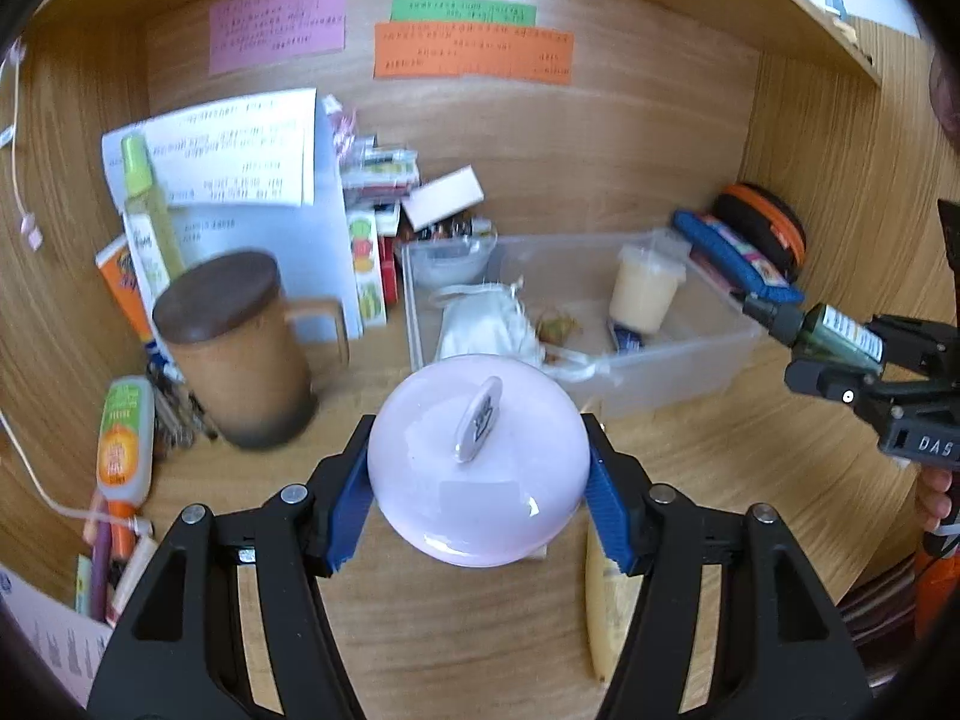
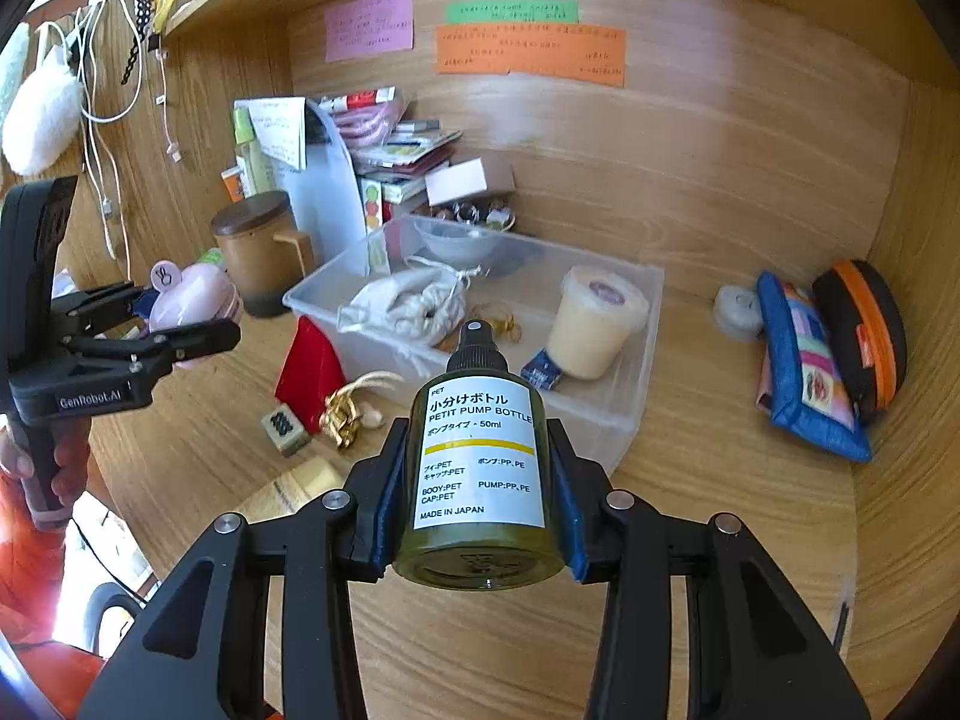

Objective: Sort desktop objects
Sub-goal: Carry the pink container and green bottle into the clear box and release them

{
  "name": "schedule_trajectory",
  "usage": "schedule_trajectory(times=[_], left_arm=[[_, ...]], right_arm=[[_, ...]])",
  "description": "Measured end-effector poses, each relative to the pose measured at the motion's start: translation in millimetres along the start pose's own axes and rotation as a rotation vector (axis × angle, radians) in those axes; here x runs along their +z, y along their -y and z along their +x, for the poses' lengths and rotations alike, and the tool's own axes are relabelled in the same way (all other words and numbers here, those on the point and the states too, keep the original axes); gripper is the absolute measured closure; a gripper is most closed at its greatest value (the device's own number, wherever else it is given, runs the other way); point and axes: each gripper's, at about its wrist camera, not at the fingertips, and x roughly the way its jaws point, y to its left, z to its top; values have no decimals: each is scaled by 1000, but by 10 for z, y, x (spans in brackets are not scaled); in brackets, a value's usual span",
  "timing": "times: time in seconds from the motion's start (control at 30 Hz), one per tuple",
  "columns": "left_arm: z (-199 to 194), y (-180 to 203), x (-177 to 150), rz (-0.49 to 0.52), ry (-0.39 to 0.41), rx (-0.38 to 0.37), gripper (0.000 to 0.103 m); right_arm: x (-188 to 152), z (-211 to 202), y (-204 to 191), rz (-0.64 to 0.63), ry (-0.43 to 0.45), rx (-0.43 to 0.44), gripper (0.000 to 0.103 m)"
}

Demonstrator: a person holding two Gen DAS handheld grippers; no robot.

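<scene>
The left gripper [image 1: 477, 480] held a pink case [image 1: 477, 468]; the right gripper [image 2: 480, 480] clamped a green bottle [image 2: 480, 468]. Both hung just short of the clear bin [image 2: 624, 420]. Best lower each gently inside, clear of the yellow cup [image 2: 594, 324].

My blue-padded left gripper [image 1: 477, 480] holds a pale pink case [image 1: 477, 468]; at two o'clock, olive-green pump bottle [image 2: 480, 468], white label.

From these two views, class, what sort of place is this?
Probably a study desk alcove at home: coloured paper notes stuck on the wooden back wall, a lidded mug, and a clear sorting bin amid stationery clutter.
</scene>
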Motion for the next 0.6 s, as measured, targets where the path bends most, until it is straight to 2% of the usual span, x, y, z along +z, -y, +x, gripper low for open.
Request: schedule_trajectory(times=[0.37, 0.6], left_arm=[[245, -14, 420, 16, 7, -30, 41], [496, -24, 608, 20, -13, -55, 41]], right_arm=[[364, 143, 125, -14, 32, 5, 65], [546, 435, 115, -40, 3, 19, 65]])
